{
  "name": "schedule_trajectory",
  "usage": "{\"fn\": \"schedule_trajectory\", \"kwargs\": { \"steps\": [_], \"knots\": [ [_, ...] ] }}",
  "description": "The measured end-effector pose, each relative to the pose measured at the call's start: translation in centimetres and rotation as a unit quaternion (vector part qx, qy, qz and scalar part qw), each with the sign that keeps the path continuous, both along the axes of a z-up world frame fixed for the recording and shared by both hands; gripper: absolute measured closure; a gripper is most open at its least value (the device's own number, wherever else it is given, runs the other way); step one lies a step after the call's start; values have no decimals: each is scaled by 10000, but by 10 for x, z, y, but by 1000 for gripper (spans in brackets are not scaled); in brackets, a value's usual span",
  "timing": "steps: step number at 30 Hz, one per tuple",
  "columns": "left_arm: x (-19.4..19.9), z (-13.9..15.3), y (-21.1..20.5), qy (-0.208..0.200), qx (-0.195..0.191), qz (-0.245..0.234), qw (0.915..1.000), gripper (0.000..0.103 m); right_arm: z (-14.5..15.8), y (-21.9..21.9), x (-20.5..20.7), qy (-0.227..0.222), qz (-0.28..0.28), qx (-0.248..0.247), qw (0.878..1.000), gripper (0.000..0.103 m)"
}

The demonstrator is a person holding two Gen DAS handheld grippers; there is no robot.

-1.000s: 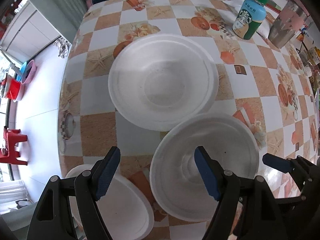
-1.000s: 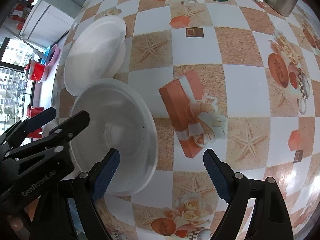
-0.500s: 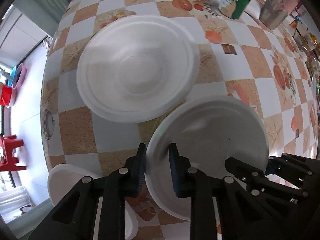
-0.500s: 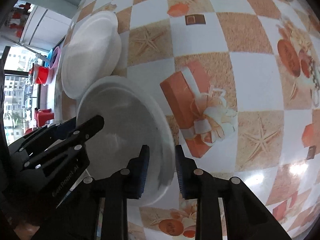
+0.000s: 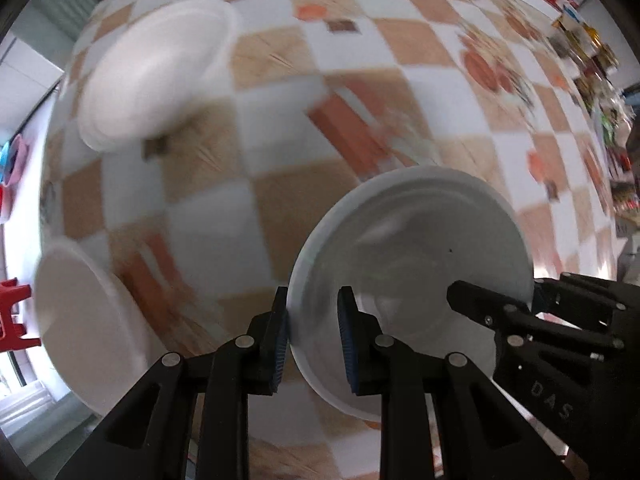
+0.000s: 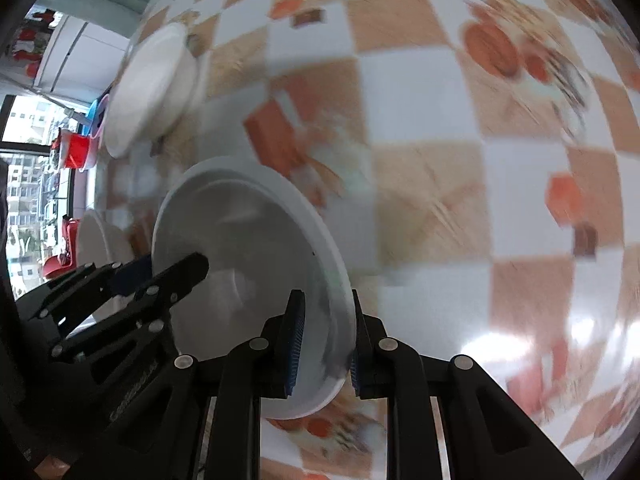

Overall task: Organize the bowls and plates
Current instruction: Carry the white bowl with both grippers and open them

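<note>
Checkered tablecloth (image 5: 280,184), red stool (image 5: 12,316)

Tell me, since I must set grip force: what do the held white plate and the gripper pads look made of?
Plate: probably moulded pulp, foam or thin plastic; matte white, thin rim, pressed concentric rings, no ceramic gloss. Hard to say which.
Pads: blue, finely ribbed faces, likely rubber or soft plastic, on black arms with metal rivets. The left gripper and right gripper each pinch the rim.

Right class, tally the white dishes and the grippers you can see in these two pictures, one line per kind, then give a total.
White dish held by both grippers: 1
White dishes on the table, far one and near one: 2
Grippers, left and right: 2
Total: 5
</note>
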State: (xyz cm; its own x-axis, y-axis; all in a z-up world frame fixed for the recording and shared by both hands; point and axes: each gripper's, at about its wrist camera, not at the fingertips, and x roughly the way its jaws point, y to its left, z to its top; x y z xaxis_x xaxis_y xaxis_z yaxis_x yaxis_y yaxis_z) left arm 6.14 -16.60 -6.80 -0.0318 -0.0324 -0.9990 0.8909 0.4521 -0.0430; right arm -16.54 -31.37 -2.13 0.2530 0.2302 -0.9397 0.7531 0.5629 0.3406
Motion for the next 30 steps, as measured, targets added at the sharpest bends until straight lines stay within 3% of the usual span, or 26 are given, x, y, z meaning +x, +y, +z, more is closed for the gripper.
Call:
{"fn": "schedule_trajectory", "kwargs": {
  "steps": [11, 17, 20, 22, 25, 27, 28, 29, 30],
  "knots": [
    [-77, -3, 15, 387, 83, -490, 9980, 78, -9, 23, -78, 408, -183, 67, 9990, 81],
    [-98, -3, 18, 440, 5, -709, 9965, 78, -11, 28, -104, 597, -313, 49, 9977, 81],
    [-102, 0, 22, 457, -75, -720, 9963, 68, -11, 27, -108, 593, -383, 46, 9975, 81],
    [-84, 2, 32, 413, -139, -625, 9971, 41, -10, 25, -110, 588, -392, 6, 9975, 81],
    [-77, 12, 41, 299, -273, -458, 9981, 27, -8, 23, -112, 572, -452, -40, 9973, 80],
    [-70, 14, 47, 285, -251, -408, 9984, 24, -5, 22, -116, 561, -511, -92, 9971, 79],
    [-66, 14, 50, 269, -228, -364, 9987, 24, -3, 17, -125, 551, -536, -101, 9970, 63],
    [-61, 14, 54, 266, -212, -313, 9989, 24, -1, 16, -128, 537, -582, -121, 9968, 38],
    [-57, 15, 57, 284, -228, -256, 9990, 23, 1, 14, -132, 515, -617, -148, 9967, 32]
  ]
}}
